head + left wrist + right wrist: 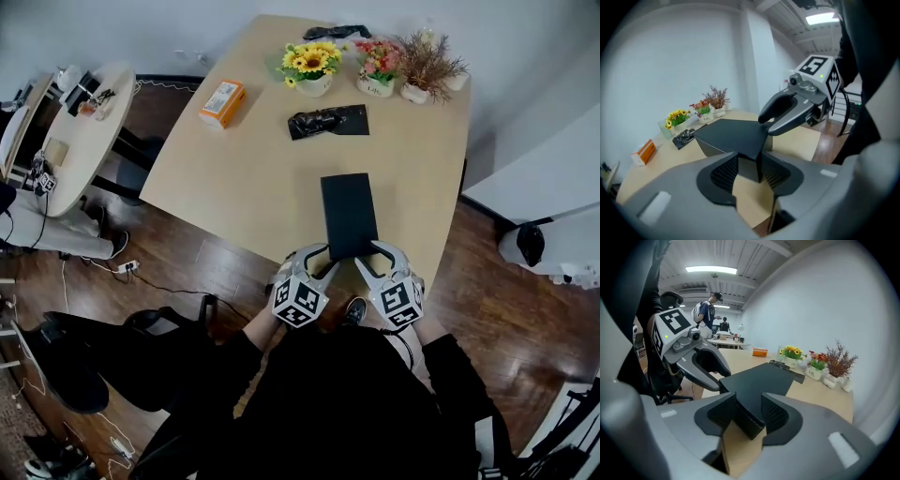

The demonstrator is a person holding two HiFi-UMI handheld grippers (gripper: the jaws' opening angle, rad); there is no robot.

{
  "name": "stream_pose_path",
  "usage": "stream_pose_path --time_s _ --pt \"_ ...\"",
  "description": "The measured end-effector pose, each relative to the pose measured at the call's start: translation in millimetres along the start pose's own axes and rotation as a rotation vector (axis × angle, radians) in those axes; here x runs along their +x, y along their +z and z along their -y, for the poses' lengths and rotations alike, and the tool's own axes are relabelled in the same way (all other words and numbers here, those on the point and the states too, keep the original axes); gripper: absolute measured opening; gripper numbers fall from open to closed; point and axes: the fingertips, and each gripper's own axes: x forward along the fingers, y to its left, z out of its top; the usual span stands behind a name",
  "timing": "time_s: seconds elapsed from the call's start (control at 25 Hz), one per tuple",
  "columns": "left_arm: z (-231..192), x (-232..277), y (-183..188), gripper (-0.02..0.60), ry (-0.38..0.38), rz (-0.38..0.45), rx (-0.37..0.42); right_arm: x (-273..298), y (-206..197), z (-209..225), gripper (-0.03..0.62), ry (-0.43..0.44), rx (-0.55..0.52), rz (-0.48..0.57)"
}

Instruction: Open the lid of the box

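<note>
A black box lies at the near edge of the table. The left tongs clamp its near-left corner. The right tongs straddle the near-right corner, standing apart. The box looks rigid, light and smooth, so its lid probably lifts best by its rim at the corners.

Bright, even light from ceiling strip lamps; both gripper views bulge fisheye-like with dark, blurred corners.
</note>
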Motion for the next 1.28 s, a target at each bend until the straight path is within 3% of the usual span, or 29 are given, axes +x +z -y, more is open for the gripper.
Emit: stream_pose_path --time_s 0.08,0.24,0.32,0.68,0.88,1.0,1.12,1.28 --pt "0.2 0.9 -0.8 0.137 -0.008 0.002 -0.013 -0.1 0.0 -3.1 0.145 -0.002 -0.016 0.000" --pt "-2.5 0.1 -3.2 0.127 -0.049 0.044 -0.267 0.9 -1.9 -5.3 0.138 -0.011 -0.041 -0.024" --pt "-3.9 -0.2 -4.4 0.123 -0.045 0.068 -0.358 3.2 -3.5 -9.7 0.175 0.000 -0.082 -0.047" --pt "-3.6 -1.3 1.9 0.123 -0.052 0.116 -0.460 2.7 -6.6 -5.0 0.153 -0.006 -0.086 -0.072" --pt "-3.5 0.5 -0.3 0.121 -0.052 0.087 -0.434 1.1 -1.1 0.7 0.156 -0.014 -0.074 -0.071" --pt "-3.4 2.9 -0.2 0.120 -0.042 0.074 -0.362 -1.4 -8.3 21.6 0.294 -0.053 0.081 -0.071" --pt "-3.8 0.6 1.1 0.118 -0.018 0.060 -0.275 3.3 -33.7 18.1 0.377 0.007 0.130 -0.152" --pt "-5.3 2.1 1.3 0.117 -0.021 0.058 -0.281 9.7 -33.1 18.3 0.287 -0.012 0.131 -0.136"
